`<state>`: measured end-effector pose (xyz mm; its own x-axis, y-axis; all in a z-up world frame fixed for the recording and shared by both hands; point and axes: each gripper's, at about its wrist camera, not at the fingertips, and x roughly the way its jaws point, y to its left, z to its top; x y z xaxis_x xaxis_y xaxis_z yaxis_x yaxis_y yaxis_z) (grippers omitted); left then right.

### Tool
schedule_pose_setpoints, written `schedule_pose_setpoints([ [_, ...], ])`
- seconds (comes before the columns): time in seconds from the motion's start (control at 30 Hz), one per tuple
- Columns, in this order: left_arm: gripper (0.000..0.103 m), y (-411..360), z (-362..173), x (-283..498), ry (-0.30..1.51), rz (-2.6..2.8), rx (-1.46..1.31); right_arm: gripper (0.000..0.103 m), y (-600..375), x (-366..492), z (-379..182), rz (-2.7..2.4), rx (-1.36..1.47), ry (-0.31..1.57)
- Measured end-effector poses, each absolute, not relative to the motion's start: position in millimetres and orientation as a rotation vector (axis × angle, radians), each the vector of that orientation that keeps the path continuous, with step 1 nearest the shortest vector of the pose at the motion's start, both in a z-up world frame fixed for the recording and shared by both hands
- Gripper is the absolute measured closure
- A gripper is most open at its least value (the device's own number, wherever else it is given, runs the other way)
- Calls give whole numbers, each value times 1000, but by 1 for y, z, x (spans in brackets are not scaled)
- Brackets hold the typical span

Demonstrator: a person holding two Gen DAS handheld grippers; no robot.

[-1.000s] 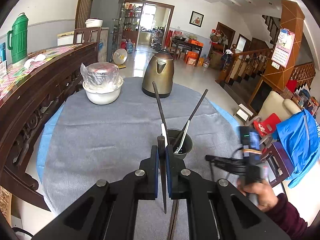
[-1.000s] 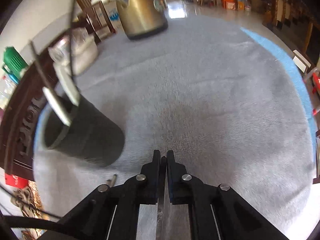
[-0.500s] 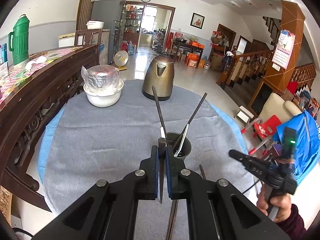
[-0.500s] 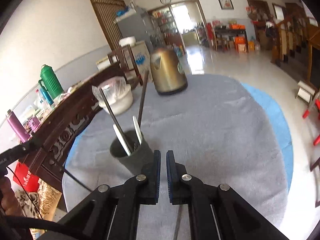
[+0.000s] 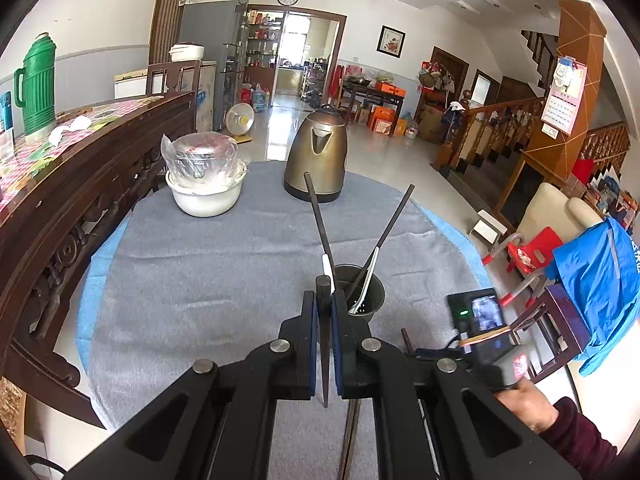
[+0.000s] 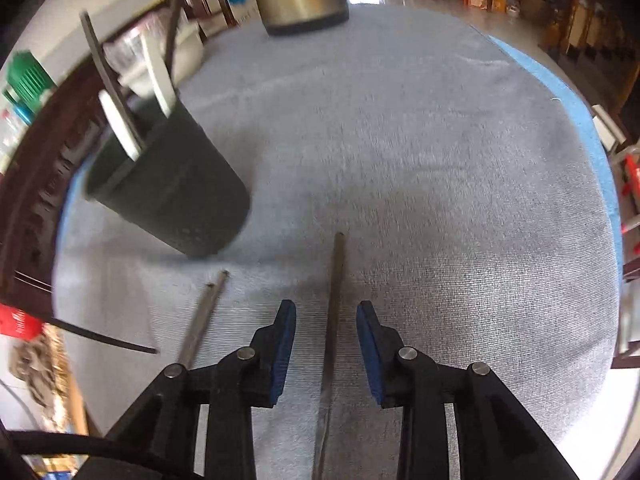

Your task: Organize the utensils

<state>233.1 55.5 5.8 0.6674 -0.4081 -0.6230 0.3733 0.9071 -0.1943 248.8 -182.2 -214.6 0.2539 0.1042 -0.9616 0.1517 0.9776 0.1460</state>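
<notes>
Left, the gripper (image 5: 325,312) is clamped on a dark chopstick (image 5: 325,344), just before the holder (image 5: 362,296). Right gripper (image 6: 326,312) jaws are opening, another chopstick (image 6: 334,292) lying untouched between them on the cloth (image 6: 440,160).

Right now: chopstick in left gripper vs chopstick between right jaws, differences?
The chopstick in the left gripper is clamped and off the cloth; the chopstick under the right gripper lies flat on the grey cloth, untouched. The left gripper is shut; the right gripper's jaws are opening astride theirs. Both are dark, thin sticks.
</notes>
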Motion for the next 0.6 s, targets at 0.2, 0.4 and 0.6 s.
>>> schedule_pose_setpoints([
  [0.2, 96, 57, 6, 232, 717, -439, -51, 97, -187, 245, -202, -24, 222, 1263],
  [0.4, 96, 58, 6, 234, 725, -439, -61, 97, -208, 218, -146, 28, 315, 1073],
  [0.6, 96, 57, 14, 231, 705, -439, -61, 97, -210, 196, -81, 72, 373, 799],
])
